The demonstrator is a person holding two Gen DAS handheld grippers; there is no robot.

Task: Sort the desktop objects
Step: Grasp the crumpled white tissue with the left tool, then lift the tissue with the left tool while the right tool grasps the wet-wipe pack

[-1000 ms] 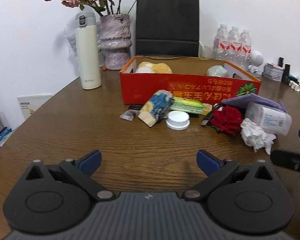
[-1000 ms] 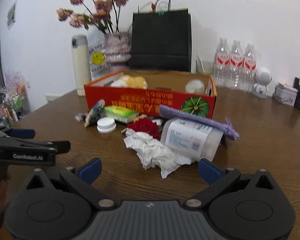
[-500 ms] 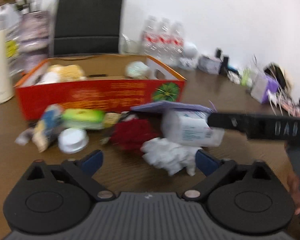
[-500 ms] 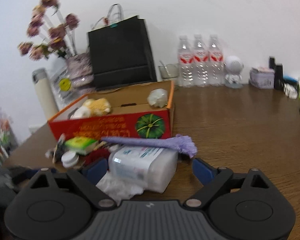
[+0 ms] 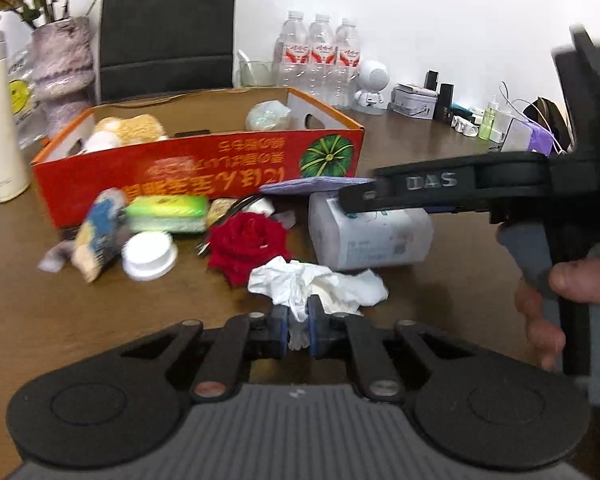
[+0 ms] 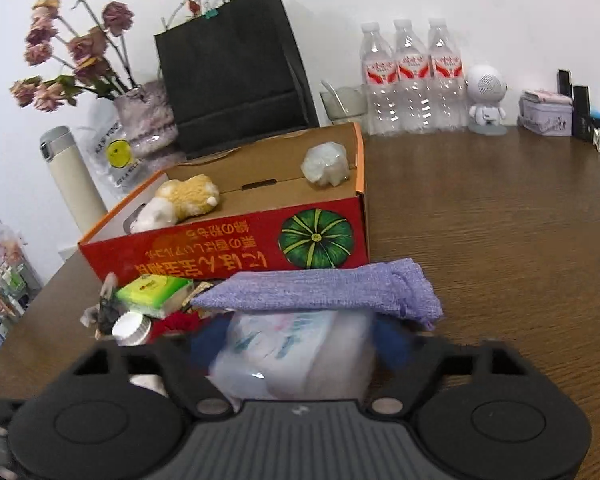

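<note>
The left tongs [image 5: 298, 330] were closed on a fold of the crumpled white tissue [image 5: 316, 284], with the blue pads [image 5: 280, 330] pinching it from both sides. The rest of the tissue lay on the counter [image 5: 80, 320] directly ahead of the pads.

Just beyond the tissue lay the red fabric rose [image 5: 248, 242], with the white round lid [image 5: 150, 254] to its left. Ahead and to the right, the white wipes pack [image 5: 370, 236] lay on its side, and the right tongs reached across in front of it from the right.

In the right wrist view, the right tongs [image 6: 300, 342] straddled the wipes pack [image 6: 296, 356], one blurred blue finger [image 6: 206, 344] on each side of it. Whether the fingers pressed on the pack cannot be told because of motion blur. The purple cloth pouch [image 6: 324, 292] rested on top of the pack, just ahead of the fingers. Ahead and to the left lay the green packet [image 6: 154, 292].

Farther ahead stood the red cardboard box [image 6: 236, 248], which contained a yellow plush toy [image 6: 184, 200] and a pale wrapped lump [image 6: 326, 164]. Behind the box stood a black paper bag [image 6: 236, 68], a vase of dried flowers [image 6: 148, 120] and three water bottles [image 6: 410, 76].
</note>
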